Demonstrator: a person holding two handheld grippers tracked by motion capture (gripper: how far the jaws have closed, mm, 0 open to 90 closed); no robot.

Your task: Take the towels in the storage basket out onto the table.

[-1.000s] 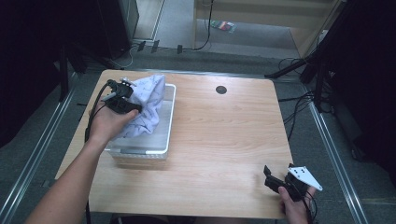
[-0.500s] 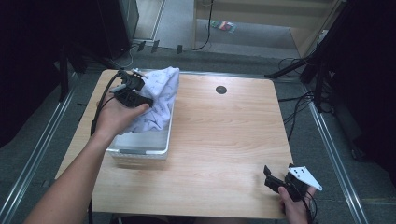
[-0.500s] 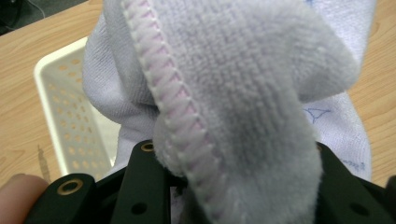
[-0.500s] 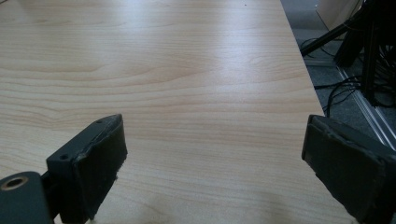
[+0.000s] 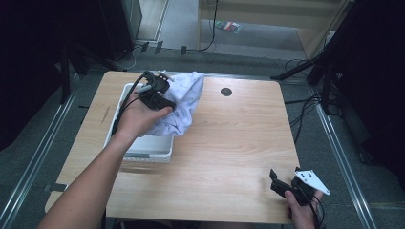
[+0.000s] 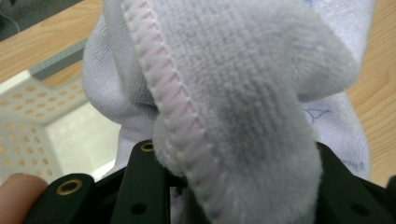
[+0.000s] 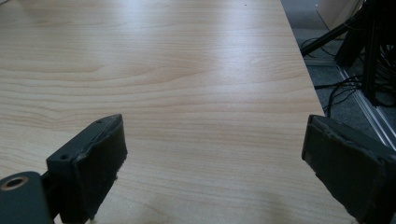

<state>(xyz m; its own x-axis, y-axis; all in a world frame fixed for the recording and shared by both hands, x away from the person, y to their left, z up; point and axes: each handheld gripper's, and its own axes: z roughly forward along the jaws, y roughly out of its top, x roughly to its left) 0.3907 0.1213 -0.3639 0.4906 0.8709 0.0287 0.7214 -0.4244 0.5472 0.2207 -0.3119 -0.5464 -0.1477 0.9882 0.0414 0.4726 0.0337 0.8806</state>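
High view puts my left gripper (image 5: 160,90) over the far end of the white basket (image 5: 143,153), clamped on a pale cloth (image 5: 184,102) that drapes onto the table (image 5: 229,143). Left gripper view adds the cloth's pink stitched hem and small blue marks I cannot read. Right gripper view shows my right gripper (image 7: 212,163) spread wide above bare wood.

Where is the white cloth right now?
In the high view the white cloth hangs from the left gripper, lifted over the far right corner of the white perforated basket at the table's far left.
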